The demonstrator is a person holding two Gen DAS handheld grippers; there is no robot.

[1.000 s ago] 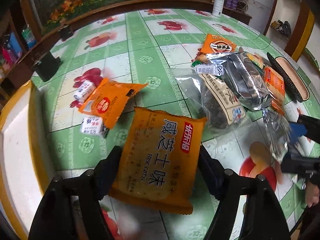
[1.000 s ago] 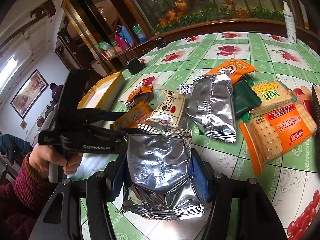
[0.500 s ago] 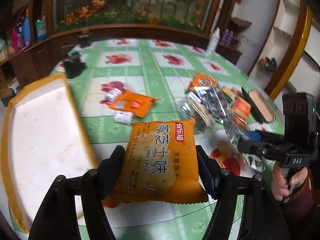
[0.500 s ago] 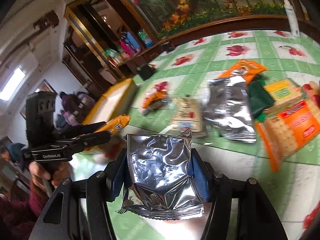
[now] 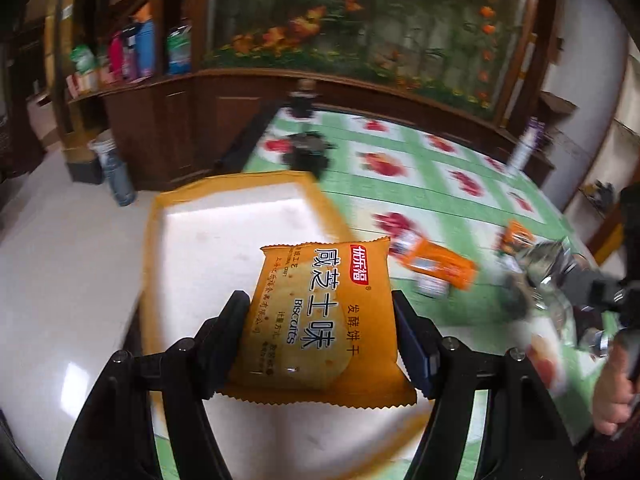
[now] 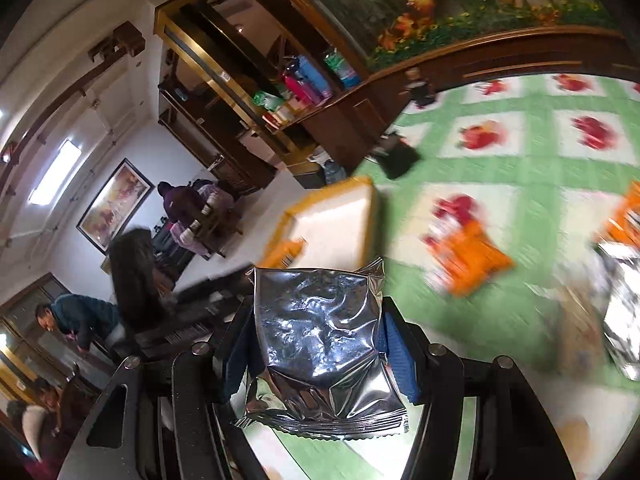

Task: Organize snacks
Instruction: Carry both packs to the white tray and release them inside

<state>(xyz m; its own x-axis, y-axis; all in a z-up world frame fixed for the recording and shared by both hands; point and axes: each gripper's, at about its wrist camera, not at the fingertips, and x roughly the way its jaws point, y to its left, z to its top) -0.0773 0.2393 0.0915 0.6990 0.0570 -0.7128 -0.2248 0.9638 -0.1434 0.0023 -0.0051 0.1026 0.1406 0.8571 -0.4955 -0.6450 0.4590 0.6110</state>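
left gripper (image 5: 320,320): jaws pinch the orange biscuit packet with white lettering (image 5: 320,316) by its side edges; it has just eased its opening slightly. packet hangs above the yellow-rimmed white tray (image 5: 224,224) at the edge of the green checked tablecloth with red fruit prints (image 5: 400,184). right gripper (image 6: 316,344): jaws clamp the crinkled silver foil pouch (image 6: 320,336), off the cloth. loose orange packets (image 6: 468,260) lie blurred beyond.

Left gripper (image 5: 320,316): clamped on yellow biscuit packet (image 5: 320,316)
Yellow tray (image 5: 160,216): beyond and below the fingers
Orange packet (image 5: 440,266): ahead, right, on green tablecloth (image 5: 420,200)
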